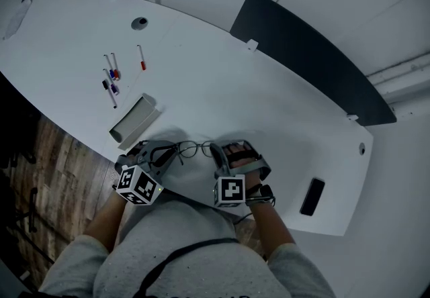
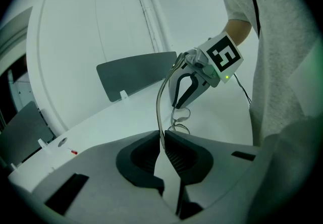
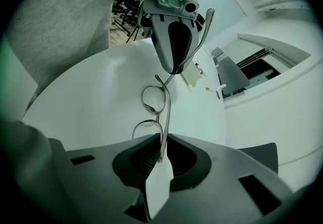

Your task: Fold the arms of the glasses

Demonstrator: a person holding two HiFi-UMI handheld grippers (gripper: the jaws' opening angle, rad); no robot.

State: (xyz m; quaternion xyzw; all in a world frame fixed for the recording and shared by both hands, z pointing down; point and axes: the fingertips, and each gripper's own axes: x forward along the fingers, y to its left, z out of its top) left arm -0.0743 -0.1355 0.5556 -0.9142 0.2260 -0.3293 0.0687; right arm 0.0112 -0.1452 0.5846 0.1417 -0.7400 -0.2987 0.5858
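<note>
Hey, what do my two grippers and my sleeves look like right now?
The left gripper and right gripper have pale grey bodies with dark ribbed pads. Each carries a white cube printed with black square markers and a small green light. A thin dark cable trails from the right one. Your sleeves are grey.

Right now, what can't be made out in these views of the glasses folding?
- Head view: glasses hinges, too small and covered by the left gripper and right gripper.
- Left gripper view: lenses, mostly behind its own fingers.
- Head view: dark flat object, too small to identify.
</note>
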